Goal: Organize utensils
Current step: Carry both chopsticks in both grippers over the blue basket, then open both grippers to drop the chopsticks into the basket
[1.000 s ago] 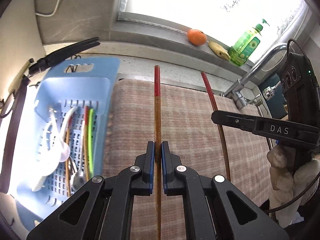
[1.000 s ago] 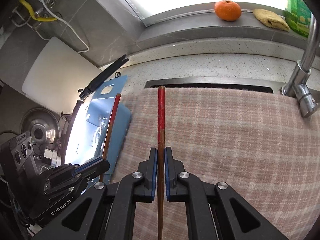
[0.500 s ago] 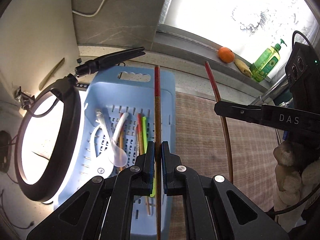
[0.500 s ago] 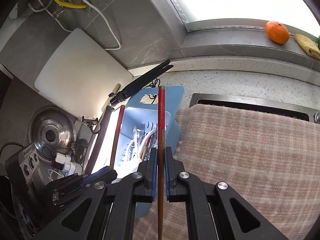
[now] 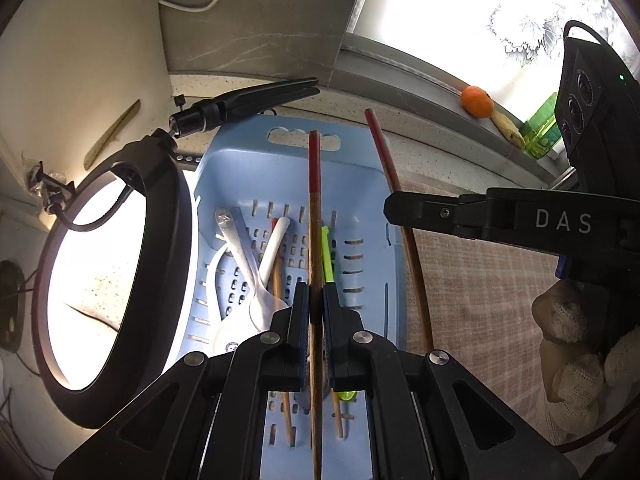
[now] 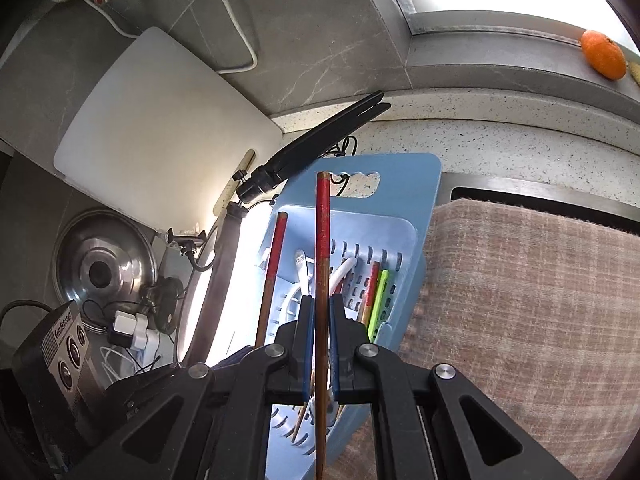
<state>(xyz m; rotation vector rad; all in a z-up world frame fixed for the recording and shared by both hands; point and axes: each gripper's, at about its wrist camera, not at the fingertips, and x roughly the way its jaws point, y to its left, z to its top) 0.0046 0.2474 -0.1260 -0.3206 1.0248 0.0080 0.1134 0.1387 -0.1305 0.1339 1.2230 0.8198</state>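
A speckled stone table by a bright window carries a pale blue slotted plastic tray (image 5: pixel 362 184) beside a checked cloth (image 6: pixel 532 300). Left tool (image 5: pixel 316 312) is clamped on a red-tipped wooden chopstick (image 5: pixel 315 216) above the tray; right tool (image 6: pixel 320 320) is clamped on its twin (image 6: pixel 322 240). Lower both parallel to the green chopstick (image 5: pixel 327 256), clear of the white spoons (image 5: pixel 256 280), before releasing

Two red-tipped chopsticks (image 5: pixel 315 216) held, one blue tray (image 5: pixel 360 184), two white spoons (image 5: pixel 260 280) (perhaps more), one orange (image 5: pixel 476 101).
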